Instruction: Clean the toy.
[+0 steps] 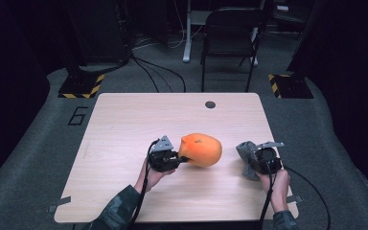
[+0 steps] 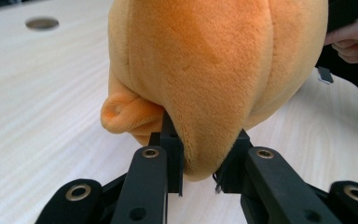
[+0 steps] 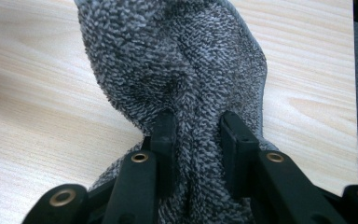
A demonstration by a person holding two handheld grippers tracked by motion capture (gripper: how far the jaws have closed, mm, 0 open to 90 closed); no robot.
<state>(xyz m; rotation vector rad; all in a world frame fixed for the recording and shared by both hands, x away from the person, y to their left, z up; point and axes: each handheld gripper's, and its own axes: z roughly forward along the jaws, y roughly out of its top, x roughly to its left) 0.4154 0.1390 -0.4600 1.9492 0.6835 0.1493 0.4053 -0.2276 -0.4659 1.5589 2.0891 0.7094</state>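
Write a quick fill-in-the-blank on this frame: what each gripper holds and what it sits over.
1. The left gripper is shut on an ____ plush toy.
2. The right gripper pinches a ____ cloth.
3. Both items are over a light ____ table.
4. A dark round ____ sits near the table's far edge.

Missing words: orange; grey; wooden; hole

One orange plush toy (image 1: 201, 149), one grey cloth (image 1: 247, 155), one table (image 1: 124, 124), one chair (image 1: 230, 28).
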